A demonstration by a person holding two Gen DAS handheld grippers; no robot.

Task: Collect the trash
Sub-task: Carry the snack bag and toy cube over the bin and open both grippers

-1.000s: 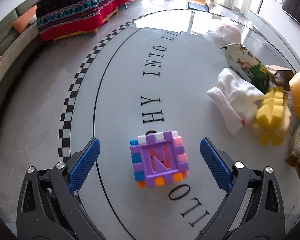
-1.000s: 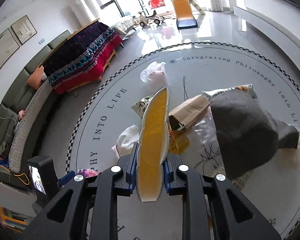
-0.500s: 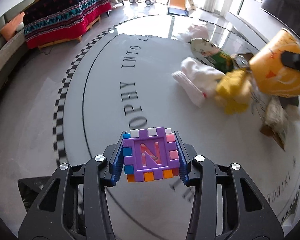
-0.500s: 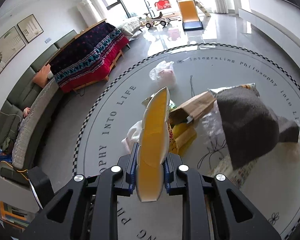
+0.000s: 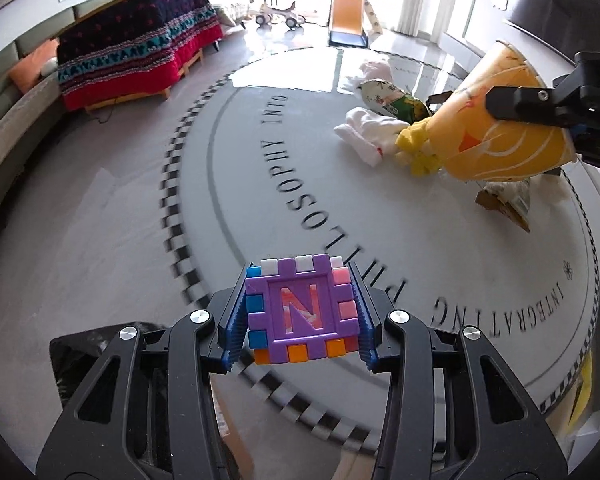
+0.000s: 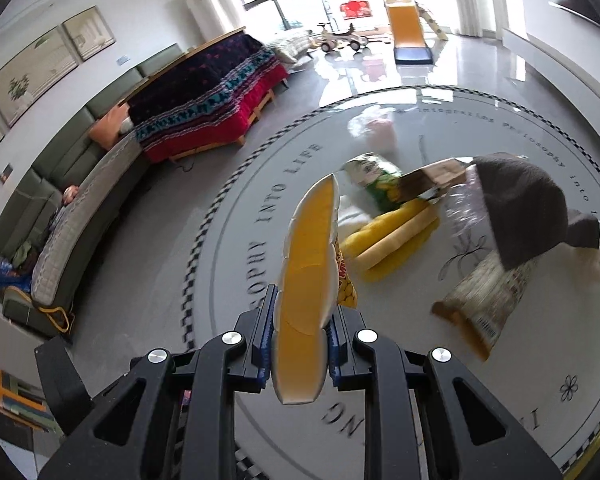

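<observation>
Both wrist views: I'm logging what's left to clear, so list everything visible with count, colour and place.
letter cube: 1, purple, in left gripper
paper cup: 1, yellow, flattened, in right gripper
sock: 1, white, on rug
snack bag: 1, green, on rug
plush toy: 1, yellow, on rug
cloth: 1, dark grey, on the litter
plastic bag: 1, pinkish, far rug
rug: 1, grey, round
blanket: 1, red-navy, background
left gripper: black, blue fingers
right gripper: same

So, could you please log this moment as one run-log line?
left gripper: shut on purple block | right gripper: shut on flattened yellow cup | floor: litter remains
</observation>
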